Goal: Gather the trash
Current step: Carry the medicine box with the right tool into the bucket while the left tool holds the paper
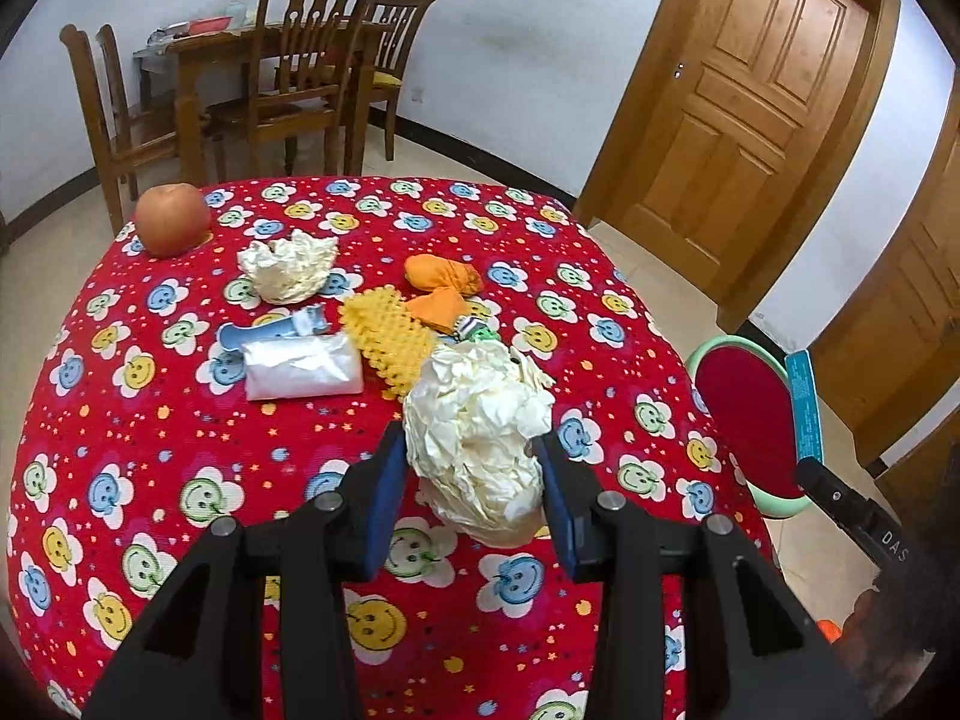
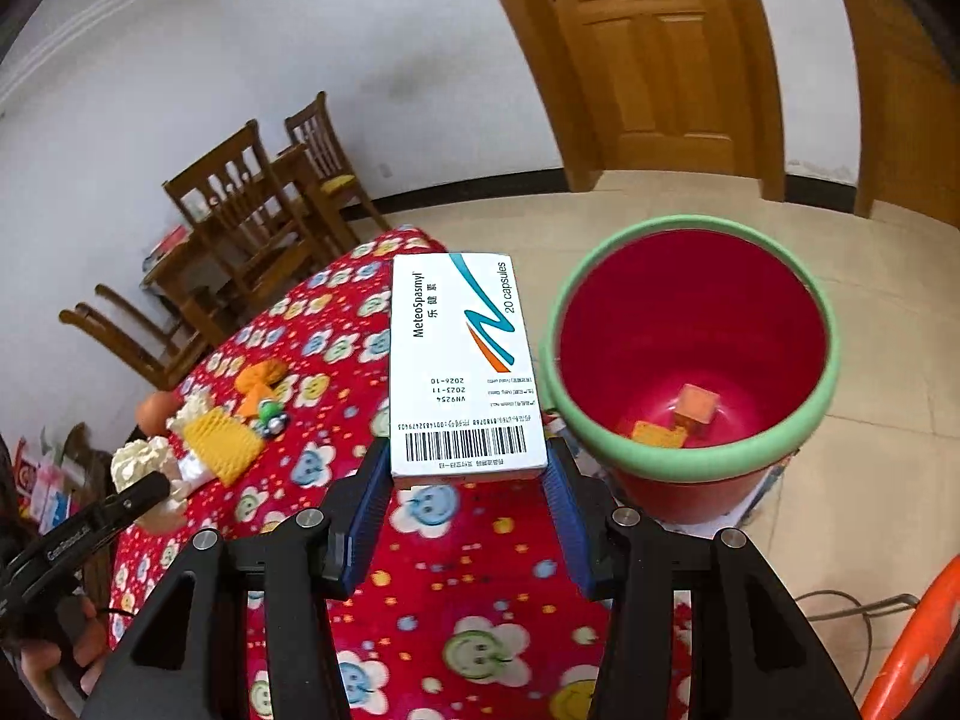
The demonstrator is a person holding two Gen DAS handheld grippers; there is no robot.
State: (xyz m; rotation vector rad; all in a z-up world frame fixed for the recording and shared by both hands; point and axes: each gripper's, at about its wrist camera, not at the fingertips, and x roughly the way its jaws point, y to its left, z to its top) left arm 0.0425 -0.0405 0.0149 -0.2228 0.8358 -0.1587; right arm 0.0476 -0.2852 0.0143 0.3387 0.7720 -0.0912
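Observation:
My left gripper is shut on a large crumpled ball of cream paper, held just above the red smiley tablecloth. In the right wrist view, my right gripper is shut on a white medicine box marked "20 capsules", held over the table's edge beside the red bin with a green rim. Two orange scraps lie on the bin's bottom. On the table remain a smaller crumpled paper, a yellow foam net, orange peel and a clear plastic packet.
An apple sits at the table's far left corner, a blue tool by the packet. Wooden chairs and a table stand behind, and a wooden door to the right. The bin stands on the floor right of the table. An orange stool sits at lower right.

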